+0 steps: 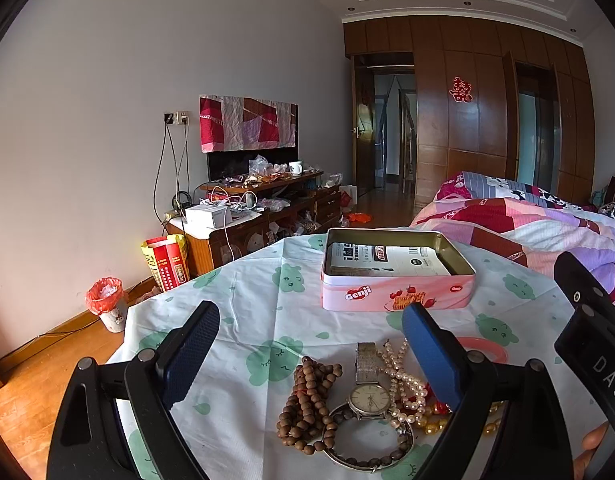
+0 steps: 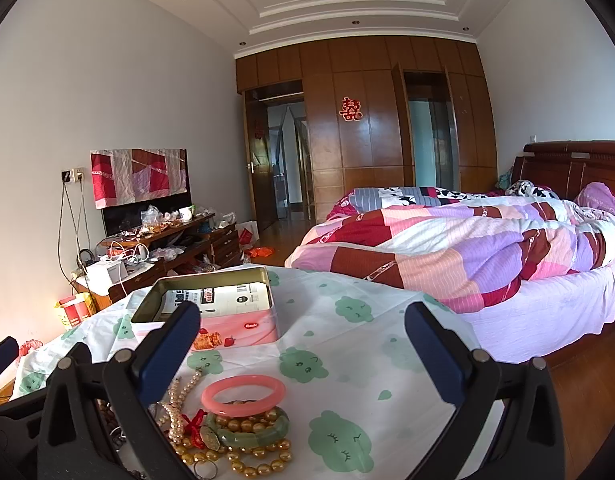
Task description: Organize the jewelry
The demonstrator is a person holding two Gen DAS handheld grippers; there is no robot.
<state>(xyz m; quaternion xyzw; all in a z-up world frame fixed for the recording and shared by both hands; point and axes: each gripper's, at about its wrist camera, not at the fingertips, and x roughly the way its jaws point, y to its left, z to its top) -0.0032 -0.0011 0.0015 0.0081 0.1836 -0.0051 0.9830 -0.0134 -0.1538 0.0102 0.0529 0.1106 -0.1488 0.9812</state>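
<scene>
Tablecloth (image 1: 247, 300) bears tin (image 1: 397, 288) — beads (image 1: 307, 404), watch (image 1: 369, 398) nearer.

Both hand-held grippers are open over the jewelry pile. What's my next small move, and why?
Probably lower the right hand-held gripper onto the pink bangle. It lies on top of the pile, leaning on the green bangle, and nothing is held yet. The open tin waits just behind.
</scene>
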